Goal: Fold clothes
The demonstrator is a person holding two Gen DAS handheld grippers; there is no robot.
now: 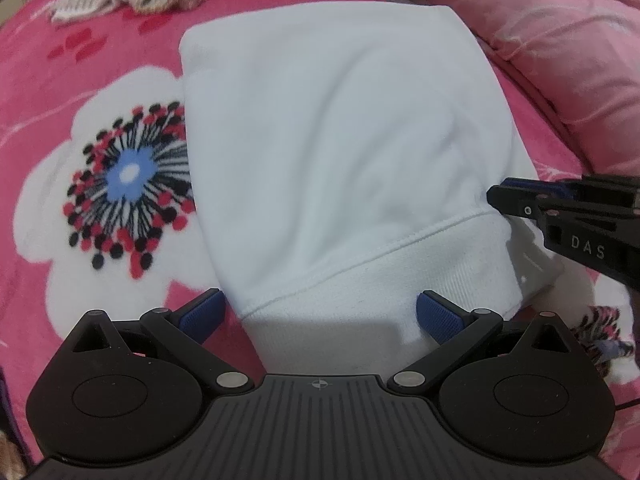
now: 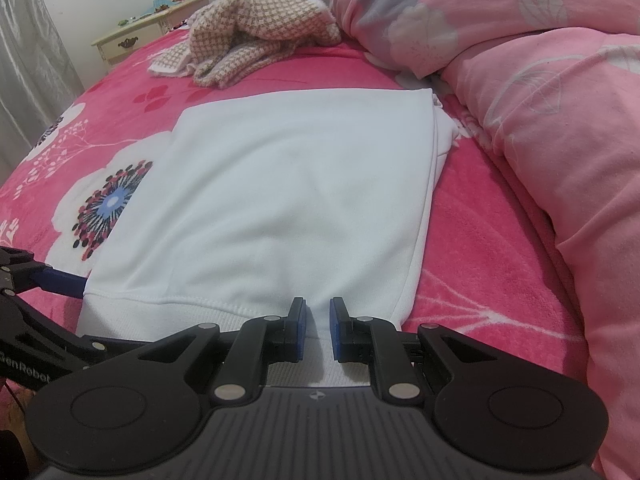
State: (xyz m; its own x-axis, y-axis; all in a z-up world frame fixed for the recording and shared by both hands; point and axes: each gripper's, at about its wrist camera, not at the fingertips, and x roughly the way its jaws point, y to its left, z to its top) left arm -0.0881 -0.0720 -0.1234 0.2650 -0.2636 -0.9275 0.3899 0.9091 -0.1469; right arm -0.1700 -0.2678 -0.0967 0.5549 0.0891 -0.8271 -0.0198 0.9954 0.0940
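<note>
A white sweatshirt [image 1: 340,152] lies folded into a rectangle on the pink flowered blanket, its ribbed hem [image 1: 360,280] nearest me. My left gripper [image 1: 320,312] is open wide, its blue pads either side of the hem's left part. My right gripper [image 2: 318,328] sits over the hem [image 2: 200,312] near the sweatshirt's [image 2: 288,184] right corner, its jaws narrowed with a small gap and white fabric showing between them. The right gripper also shows in the left wrist view [image 1: 500,196] at the hem's right end. The left gripper shows in the right wrist view [image 2: 60,284] at the left corner.
A checked beige knit garment [image 2: 256,36] lies crumpled at the far side of the bed. A rolled pink duvet [image 2: 540,100] runs along the right. The pink blanket [image 2: 480,240] has a large flower print [image 1: 128,184] on the left. A cream bedside table [image 2: 140,36] stands beyond the bed.
</note>
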